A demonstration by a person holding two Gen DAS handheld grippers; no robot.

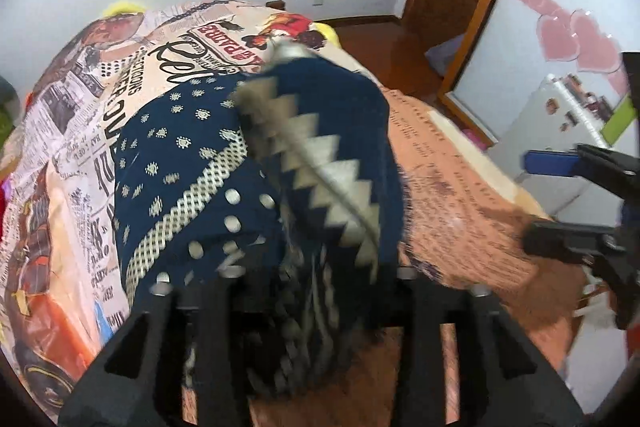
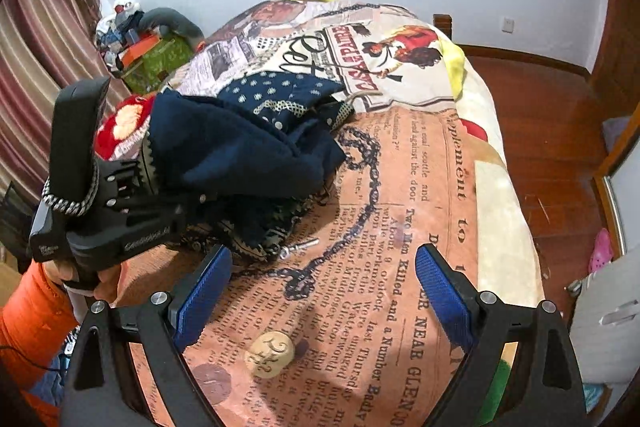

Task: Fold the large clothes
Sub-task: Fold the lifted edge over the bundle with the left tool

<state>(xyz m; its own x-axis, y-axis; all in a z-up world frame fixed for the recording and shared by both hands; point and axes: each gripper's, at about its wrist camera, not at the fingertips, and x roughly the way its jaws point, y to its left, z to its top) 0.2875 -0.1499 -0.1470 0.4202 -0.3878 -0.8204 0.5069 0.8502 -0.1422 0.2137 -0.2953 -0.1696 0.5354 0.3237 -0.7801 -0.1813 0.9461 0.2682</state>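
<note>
Garment point(image 1: 320, 147), dark blue with pale dots, a netted band and a zigzag trim, bunched in the middle of the left wrist view on a newspaper-print bedspread point(image 1: 460, 187). Spread flat toward the upper left, humped and folded over toward the centre. Blurred near the bottom edge.

At the bottom of that view, left gripper point(image 1: 320, 291), black fingers set apart with the cloth filling the gap between them. Pads hidden by fabric, so impossible to tell whether pinching or let go. At the right edge, right gripper point(image 1: 560, 205) poking in sideways, one blue pad showing, clear of the cloth.

In the right wrist view, starting at the far left: striped curtain point(image 2: 36, 47), then an orange sleeve point(image 2: 28, 315) and a hand point(image 2: 104, 279) at the lower left, wrapped round the left gripper point(image 2: 208, 199). Garment point(image 2: 240, 147) draped over its fingers, heaped at centre left on the bedspread point(image 2: 420, 187). Along the bottom, right gripper point(image 2: 324, 259) spread wide, blue pads point(image 2: 204, 295) well apart, nothing between them but printed bedspread. At the far right, wooden floor point(image 2: 540, 147).
</note>
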